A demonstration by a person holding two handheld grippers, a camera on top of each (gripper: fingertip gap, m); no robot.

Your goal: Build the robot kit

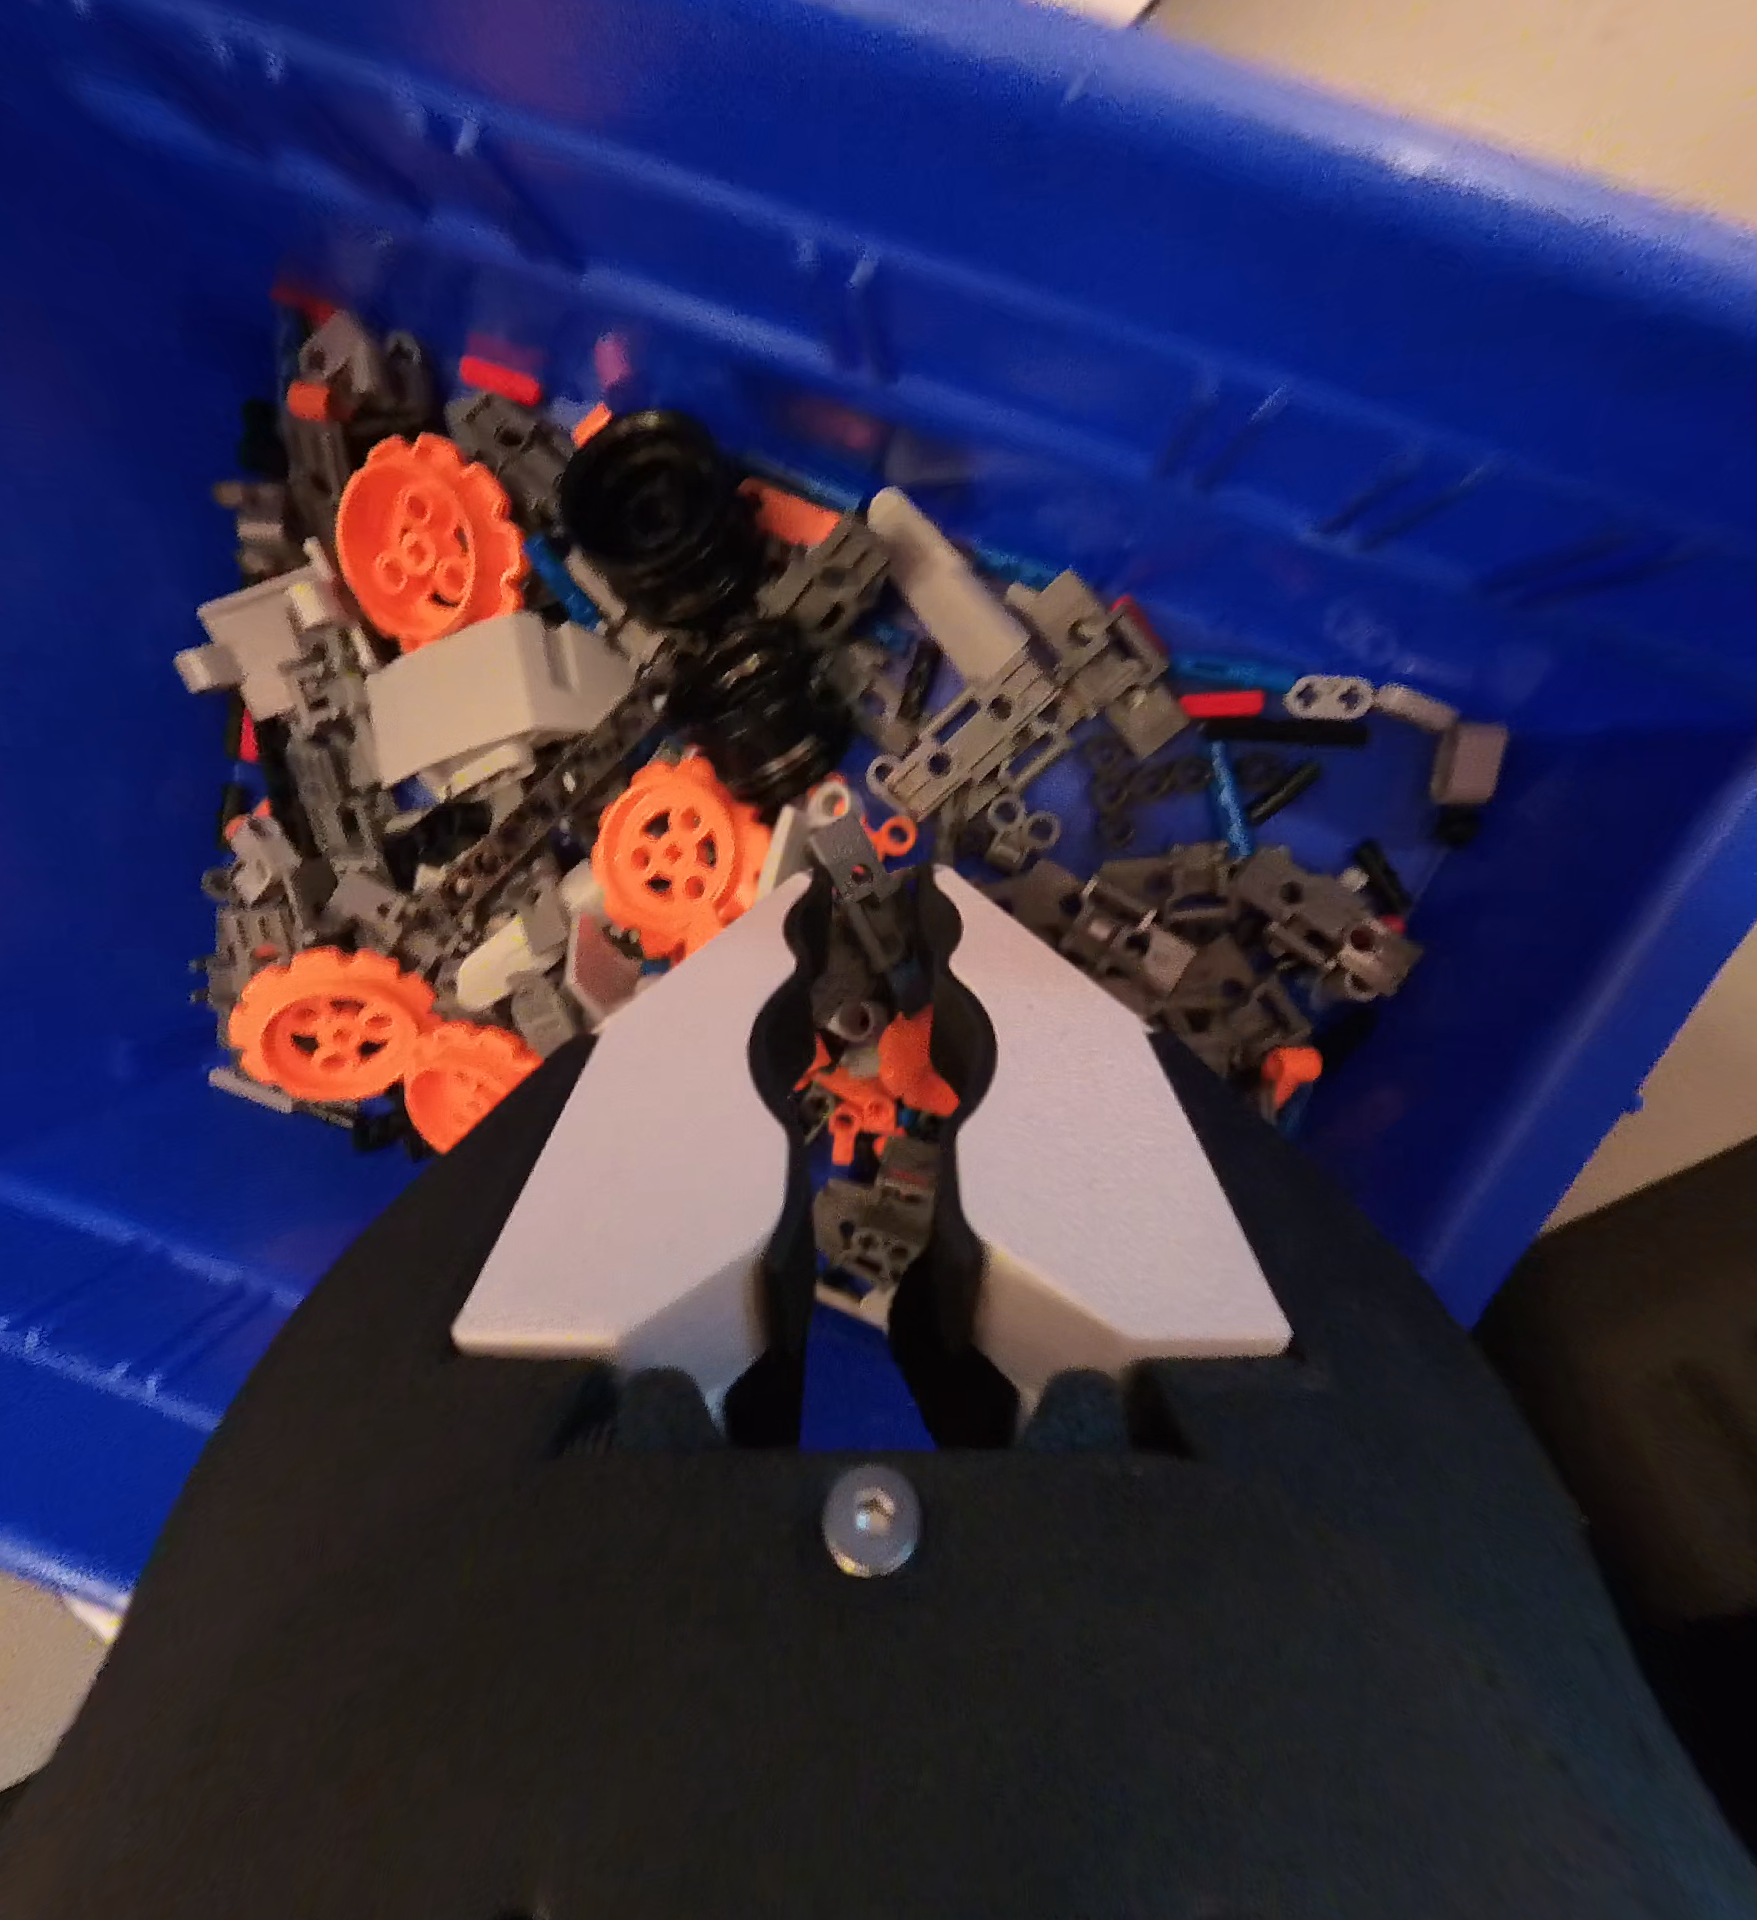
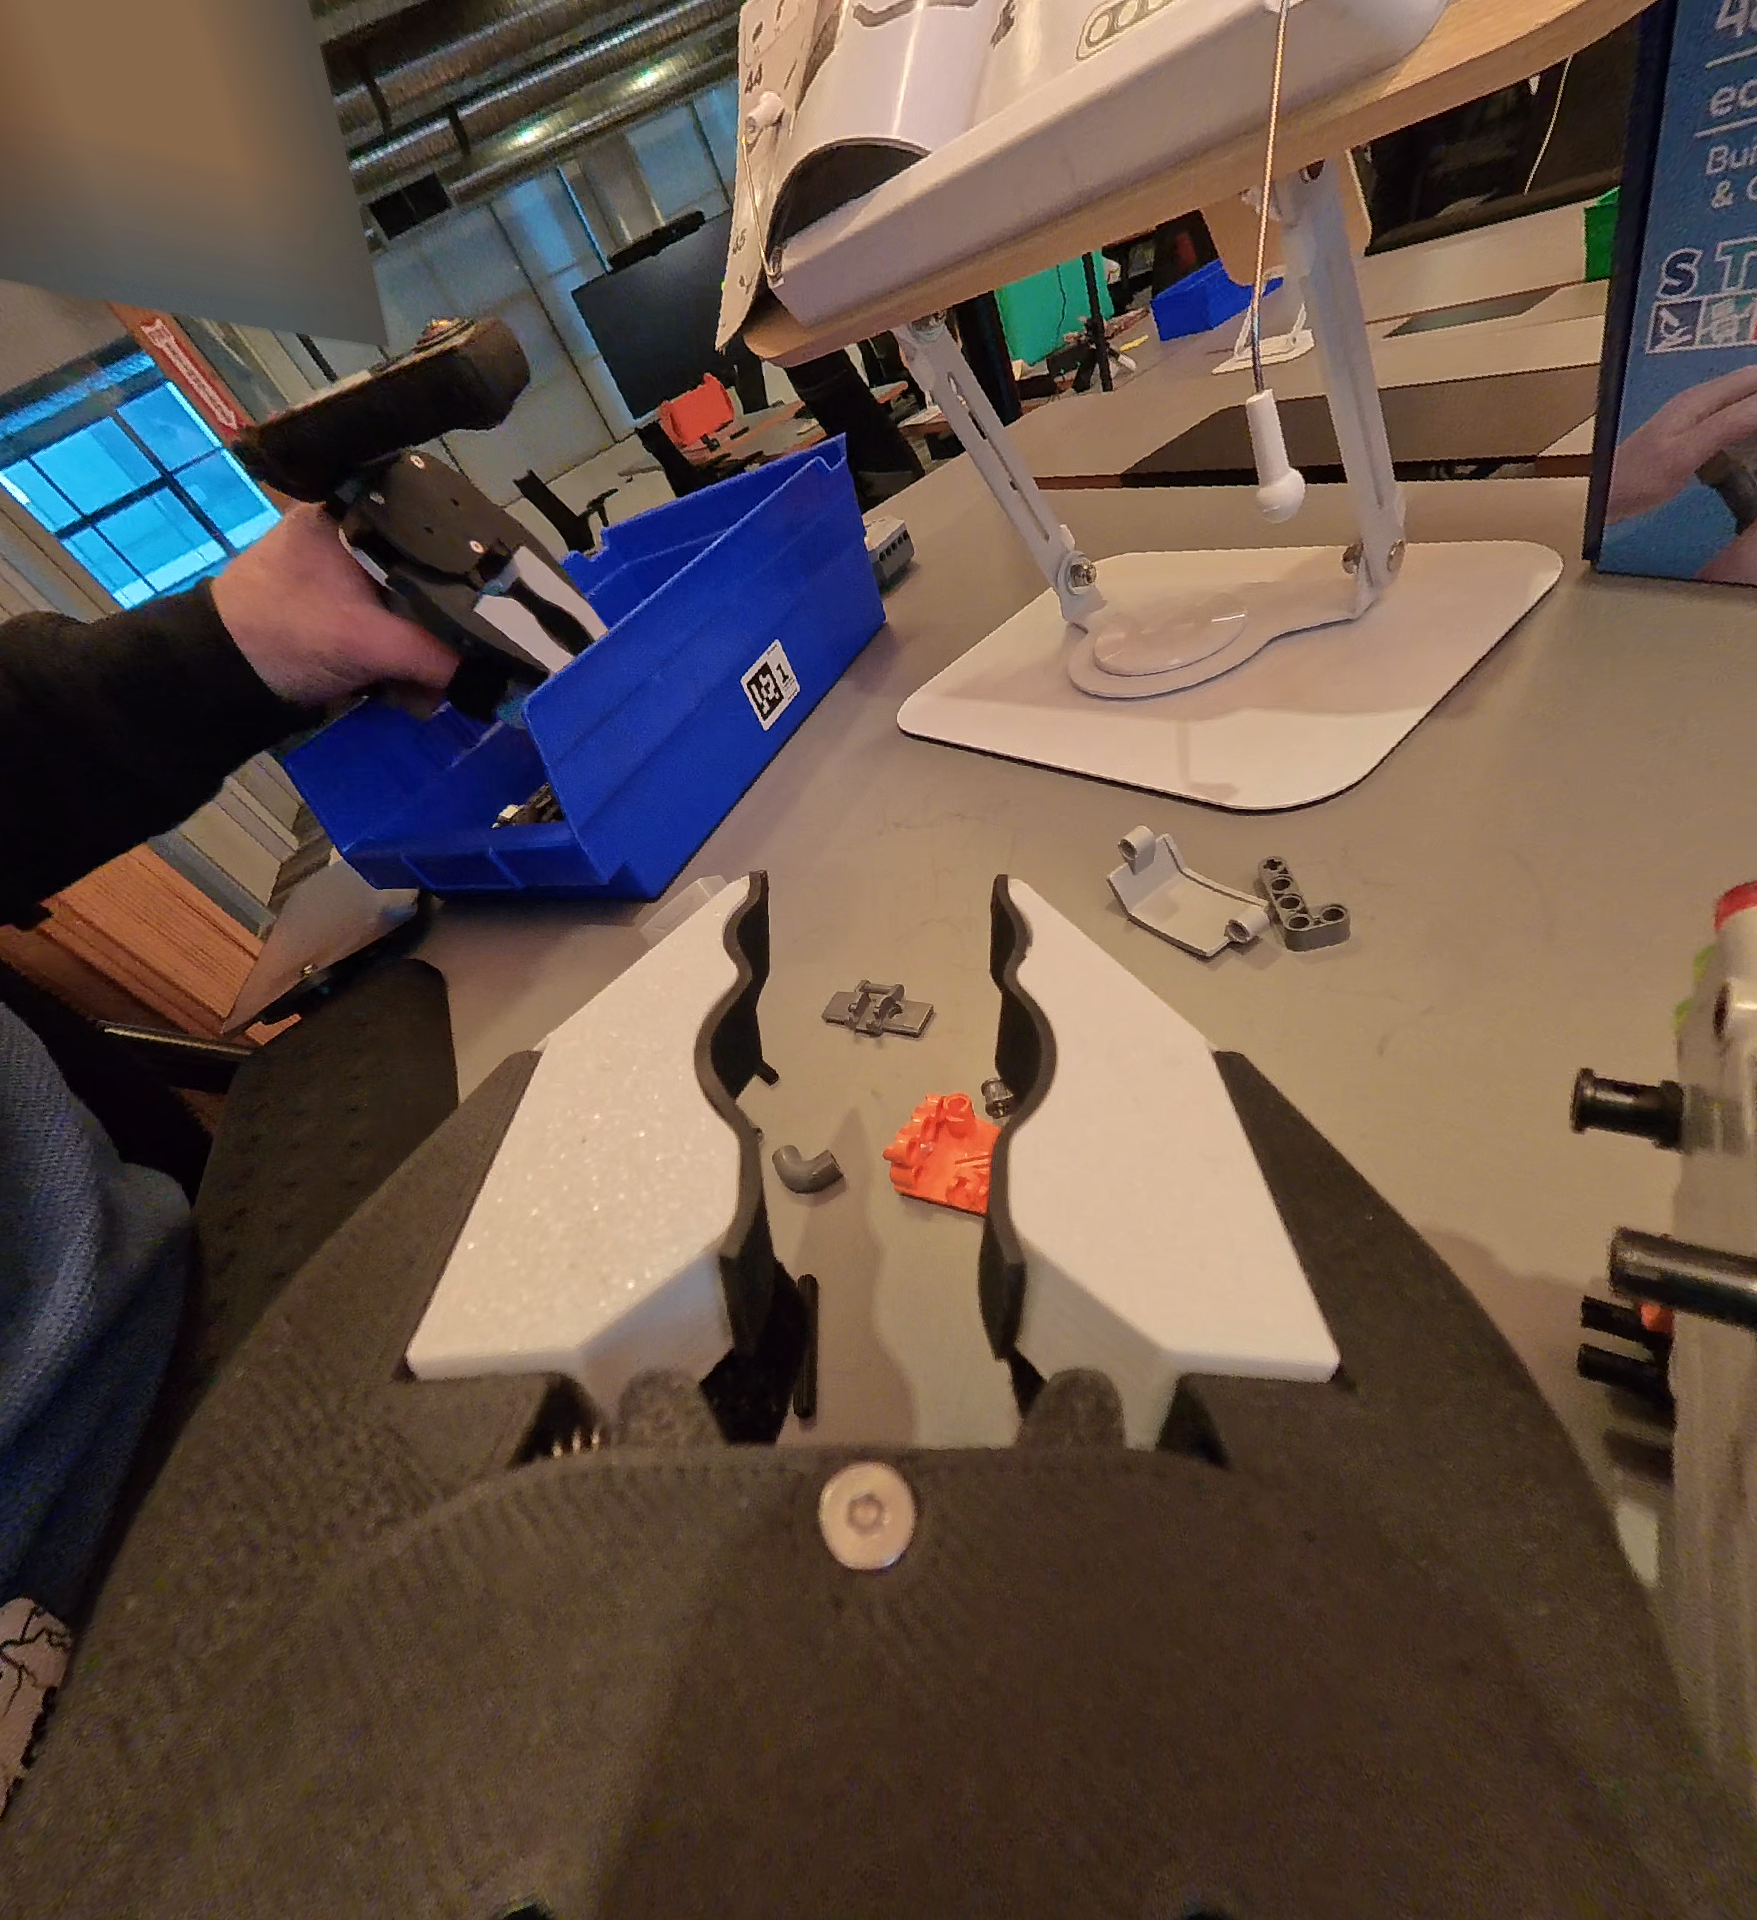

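Hovering over the grey table [image 2: 1476,987] to the right of the blue bin [image 2: 645,665], the right gripper [image 2: 874,894] is holding its jaws wide apart, gripping nothing. Three loose pieces are lying between its fingers: a grey elbow [image 2: 806,1166], an orange block [image 2: 941,1148] and, farther on, a flat grey link [image 2: 876,1008]. Two more, a light grey panel [image 2: 1175,894] touching a dark L-shaped beam [image 2: 1300,914], are sitting farther right of the bin. One white stand [image 2: 1238,665] is standing beyond them.

Only this view is showing the bin from outside: its long axis is running away from the camera, toward the right. A hand [image 2: 323,623] is dipping the left gripper [image 2: 531,623] into it.

Only the left wrist view is showing the bin's [image 1: 1061,260] contents: four orange wheels [image 1: 427,540], two black tyres [image 1: 650,520] and many grey pieces. The left gripper [image 1: 869,883] is pointing down into this pile, jaws nearly together, with a small grey connector [image 1: 853,857] sitting at the tips; blur is hiding whether they are pinching it.
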